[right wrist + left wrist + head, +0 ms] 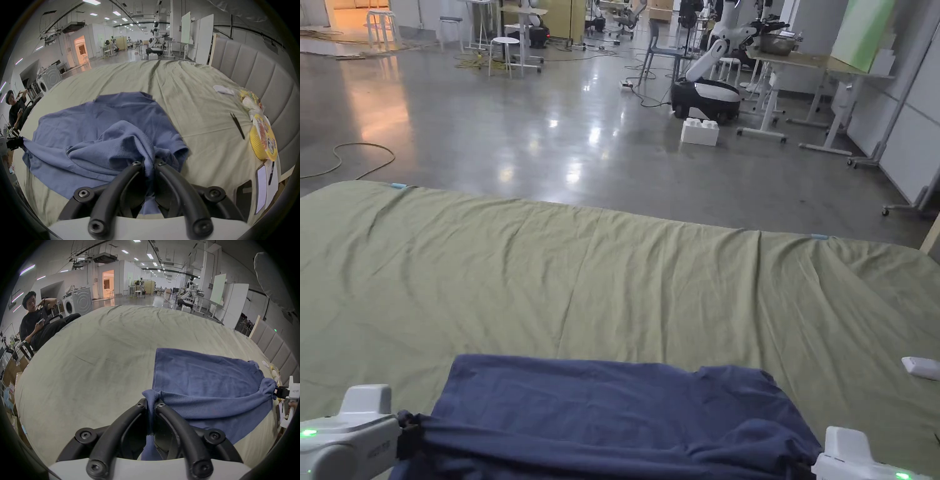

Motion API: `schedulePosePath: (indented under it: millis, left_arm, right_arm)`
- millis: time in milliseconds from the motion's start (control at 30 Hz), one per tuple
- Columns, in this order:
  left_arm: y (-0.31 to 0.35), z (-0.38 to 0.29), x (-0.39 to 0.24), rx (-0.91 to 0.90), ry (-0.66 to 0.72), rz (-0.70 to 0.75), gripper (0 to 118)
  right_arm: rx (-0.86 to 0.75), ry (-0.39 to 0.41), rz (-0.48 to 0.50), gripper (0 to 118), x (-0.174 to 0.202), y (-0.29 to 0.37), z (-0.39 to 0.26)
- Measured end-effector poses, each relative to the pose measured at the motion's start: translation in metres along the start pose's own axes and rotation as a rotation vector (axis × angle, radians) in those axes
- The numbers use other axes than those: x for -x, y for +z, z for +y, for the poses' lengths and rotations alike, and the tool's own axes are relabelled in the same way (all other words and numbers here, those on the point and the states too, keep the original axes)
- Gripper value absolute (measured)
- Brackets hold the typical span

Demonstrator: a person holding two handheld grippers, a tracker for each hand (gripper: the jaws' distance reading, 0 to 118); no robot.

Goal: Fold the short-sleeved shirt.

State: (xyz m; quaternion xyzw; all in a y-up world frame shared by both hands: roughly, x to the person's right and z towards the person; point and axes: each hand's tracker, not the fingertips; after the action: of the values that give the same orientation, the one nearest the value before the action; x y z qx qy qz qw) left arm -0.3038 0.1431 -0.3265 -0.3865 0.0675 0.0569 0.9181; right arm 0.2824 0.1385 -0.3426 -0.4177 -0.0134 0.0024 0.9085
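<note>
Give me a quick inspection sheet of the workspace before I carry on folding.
Surface: wrinkled olive-green bed sheet, grey padded headboard at its right.
Job's things: dark blue short-sleeved cotton shirt, near edge lifted and bunched at both ends.
Clutter: yellow round packet, black tweezers, small white flat object by the headboard.
Grippers: left claw and right claw both clamp shirt fabric.
Cables: loose cords on the grey concrete floor.
Surroundings: white wheeled robot, seated person, washing machines.

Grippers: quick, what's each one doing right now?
Left gripper: closed on a bunched corner of the shirt.
Right gripper: closed on bunched shirt fabric at the other end.
</note>
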Motion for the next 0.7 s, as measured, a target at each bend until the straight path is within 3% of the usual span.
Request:
schedulePosePath:
  millis: [100, 133, 200, 233, 300, 333, 500, 600, 633, 700]
  left_arm:
    - [-0.013, -0.004, -0.002, 0.033, -0.016, 0.011, 7]
    - [-0.014, -0.004, -0.003, 0.039, -0.022, 0.017, 10]
    - [-0.01, -0.005, -0.003, 0.024, -0.027, 0.031, 23]
    - [-0.007, -0.005, -0.002, 0.011, -0.025, 0.035, 37]
    - [0.003, -0.002, -0.003, -0.037, 0.0, 0.016, 58]
    - [0.01, -0.001, -0.005, -0.066, 0.001, 0.0, 62]
    - [0.052, -0.002, -0.033, -0.234, -0.106, -0.01, 62]
    - [0.081, -0.009, -0.053, -0.357, -0.148, -0.023, 53]
    - [0.09, -0.012, -0.058, -0.401, -0.156, -0.027, 40]
    - [0.108, -0.017, -0.069, -0.467, -0.164, -0.032, 17]
  right_arm:
    - [0.022, 0.022, -0.013, 13, 0.002, -0.006, -0.005]
    - [0.019, 0.034, -0.02, 24, 0.003, -0.004, -0.006]
    - [-0.003, 0.044, -0.044, 46, 0.007, 0.009, -0.006]
    - [-0.038, 0.041, -0.041, 56, 0.007, 0.016, -0.007]
    - [-0.119, 0.027, -0.046, 62, 0.01, 0.03, -0.005]
    - [-0.161, 0.022, -0.048, 64, 0.014, 0.039, -0.005]
    - [-0.413, 0.043, -0.042, 67, 0.044, 0.087, -0.004]
    - [-0.573, 0.036, -0.058, 65, 0.065, 0.114, -0.009]
    - [-0.62, 0.037, -0.061, 58, 0.071, 0.122, -0.011]
    - [-0.704, 0.046, -0.062, 32, 0.082, 0.138, -0.016]
